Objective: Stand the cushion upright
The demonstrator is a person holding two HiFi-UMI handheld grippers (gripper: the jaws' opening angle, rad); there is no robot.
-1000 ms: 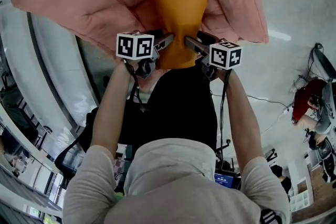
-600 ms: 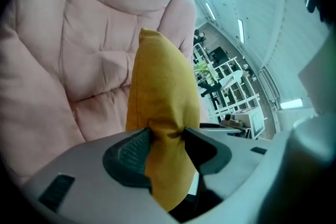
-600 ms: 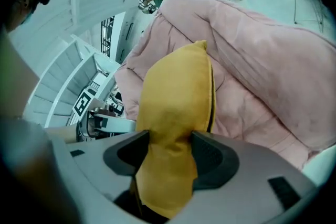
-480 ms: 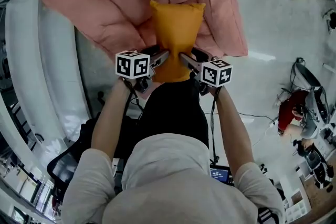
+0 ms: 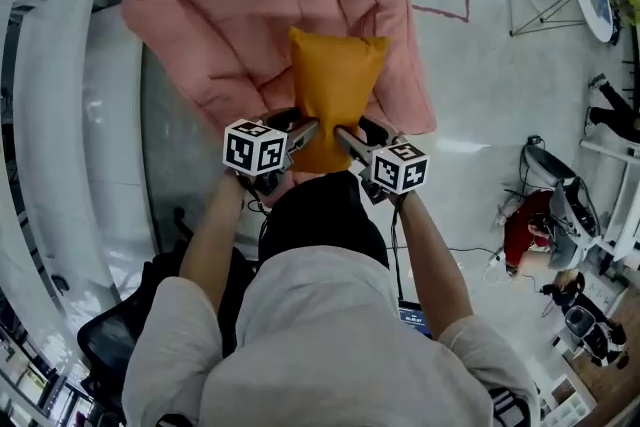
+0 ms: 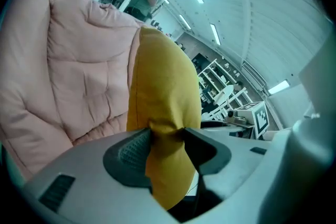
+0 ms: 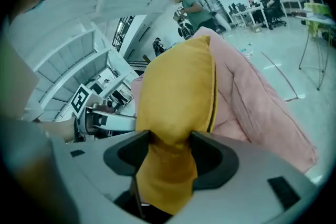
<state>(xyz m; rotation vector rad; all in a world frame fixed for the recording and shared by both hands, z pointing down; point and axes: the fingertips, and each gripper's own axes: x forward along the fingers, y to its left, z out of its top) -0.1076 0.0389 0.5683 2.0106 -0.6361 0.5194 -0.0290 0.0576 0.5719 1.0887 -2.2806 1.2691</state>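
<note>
An orange cushion [image 5: 335,90] lies lengthways over a pink quilt [image 5: 250,15], its near edge raised. Both grippers hold that near edge. My left gripper [image 5: 306,129] pinches the cushion's near left corner, my right gripper [image 5: 346,135] the near right corner. In the left gripper view the cushion [image 6: 163,81] rises from between the jaws of the left gripper [image 6: 167,136], fabric bunched between the dark pads. In the right gripper view the cushion [image 7: 176,86] is squeezed the same way in the right gripper [image 7: 170,141]. The cushion's underside is hidden.
The pink quilt [image 7: 252,97] spreads wide behind and beside the cushion. A white curved structure [image 5: 60,115] runs down the left. Pale floor [image 5: 480,65] lies to the right, with a metal stand [image 5: 540,0] and a person in red [image 5: 525,230] seated farther off.
Both grippers have risen together with the cushion's near edge pinched in them. The cushion has tilted up off the quilt, and more of the floor at the right shows.
</note>
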